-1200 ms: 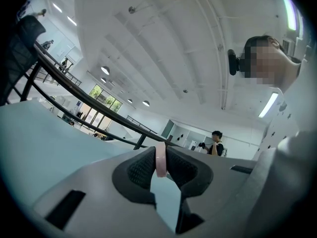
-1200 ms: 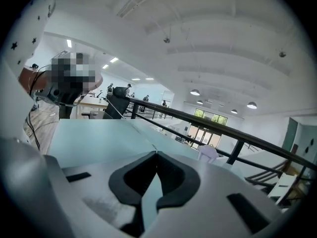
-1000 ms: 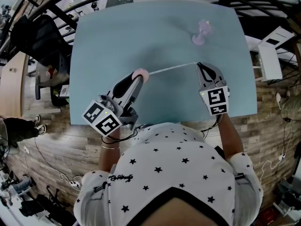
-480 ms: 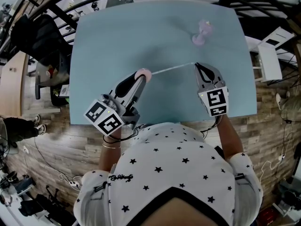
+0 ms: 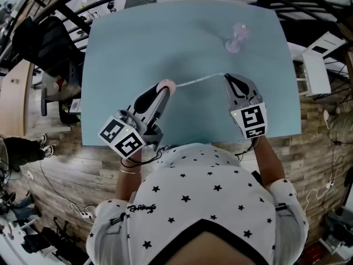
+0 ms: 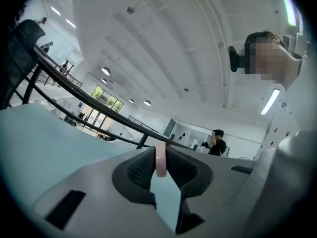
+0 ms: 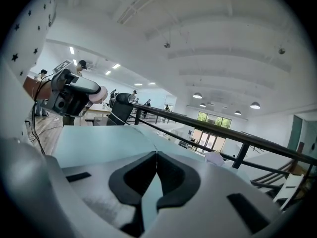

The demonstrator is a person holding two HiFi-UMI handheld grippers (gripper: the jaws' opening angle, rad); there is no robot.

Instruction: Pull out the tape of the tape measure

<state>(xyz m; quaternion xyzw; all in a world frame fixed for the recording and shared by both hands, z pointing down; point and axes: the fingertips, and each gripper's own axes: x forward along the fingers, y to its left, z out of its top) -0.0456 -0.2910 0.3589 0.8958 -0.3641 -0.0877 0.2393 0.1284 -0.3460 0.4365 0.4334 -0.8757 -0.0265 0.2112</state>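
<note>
The left gripper [image 5: 161,92] pinches the small pink tape measure [image 5: 166,86] edge-on between its jaws above the near half of the pale blue table [image 5: 132,43], while the right gripper [image 5: 226,77], jaws pressed together on the end of the thin white tape [image 5: 198,80], hangs above the table's near right part; the tape stretches between the two, across the table's middle. A pale lilac object [image 5: 237,39] stands near the table's far right corner

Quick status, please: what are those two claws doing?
Left gripper clamps pink tape measure. Right gripper shut on tape, stretched between them. Pink object beyond, clear of tape.
</note>
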